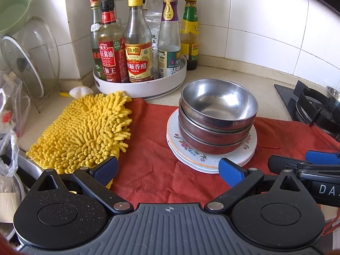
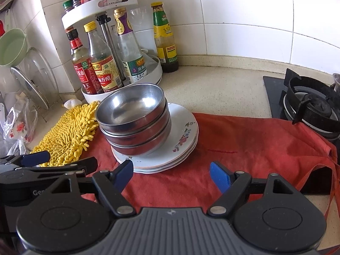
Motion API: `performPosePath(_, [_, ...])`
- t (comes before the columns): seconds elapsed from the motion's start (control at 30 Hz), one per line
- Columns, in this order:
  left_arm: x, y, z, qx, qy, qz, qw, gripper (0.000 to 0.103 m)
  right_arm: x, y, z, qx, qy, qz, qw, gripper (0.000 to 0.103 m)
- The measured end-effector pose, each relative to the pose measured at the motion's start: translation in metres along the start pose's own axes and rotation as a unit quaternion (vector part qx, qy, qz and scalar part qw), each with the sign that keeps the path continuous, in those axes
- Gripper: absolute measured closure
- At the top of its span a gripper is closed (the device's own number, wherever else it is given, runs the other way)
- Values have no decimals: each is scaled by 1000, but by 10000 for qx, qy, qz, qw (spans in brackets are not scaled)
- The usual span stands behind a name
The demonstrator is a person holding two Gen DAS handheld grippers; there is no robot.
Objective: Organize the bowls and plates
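Observation:
Three steel bowls (image 1: 218,114) (image 2: 133,114) sit nested on a short stack of white floral plates (image 1: 212,159) (image 2: 184,131), on a red cloth (image 1: 161,148) (image 2: 244,140). My left gripper (image 1: 169,170) hovers open over the cloth, just in front and left of the stack, nothing between its blue pads (image 1: 231,172). My right gripper (image 2: 173,174) is open too, in front and right of the plates, its pads (image 2: 221,176) empty. Each gripper shows at the edge of the other's view: the right gripper (image 1: 297,159) and the left gripper (image 2: 70,159).
A yellow chenille mitt (image 1: 85,131) (image 2: 70,131) lies left of the stack. Behind it stands a white turntable rack (image 1: 140,85) (image 2: 119,89) of sauce bottles. A gas burner (image 1: 318,110) (image 2: 314,106) is at the right. A glass lid (image 1: 23,63), a green bowl (image 1: 12,12) and plastic bags (image 2: 19,125) crowd the left.

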State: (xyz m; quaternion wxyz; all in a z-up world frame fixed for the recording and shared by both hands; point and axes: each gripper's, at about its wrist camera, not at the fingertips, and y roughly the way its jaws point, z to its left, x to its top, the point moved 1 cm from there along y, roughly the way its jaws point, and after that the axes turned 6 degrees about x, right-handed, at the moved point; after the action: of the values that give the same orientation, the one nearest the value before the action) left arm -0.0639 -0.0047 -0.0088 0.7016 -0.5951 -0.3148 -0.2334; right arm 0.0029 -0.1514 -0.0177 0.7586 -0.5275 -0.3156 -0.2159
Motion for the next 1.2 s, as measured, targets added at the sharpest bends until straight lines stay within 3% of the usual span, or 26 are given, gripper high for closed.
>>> performPosePath(0.43, [-2,1,0,-58,-73,81,9999,2,-1,2,-1,2,-10,41,10000,26])
performPosePath(0.6, [-2,0,-3,78,49,37,10000,2,-2,2,-4,14,25,20,10000,25])
performPosePath(0.77, [-2,0,0,-89,-79,29,9999,2,0,2,-7,-28,55,0,10000,22])
performPosePath(1.2, [-1,-3,-3,-81,-88,-75,9999,2,2,3,-10,-75,76,-21,9999,22])
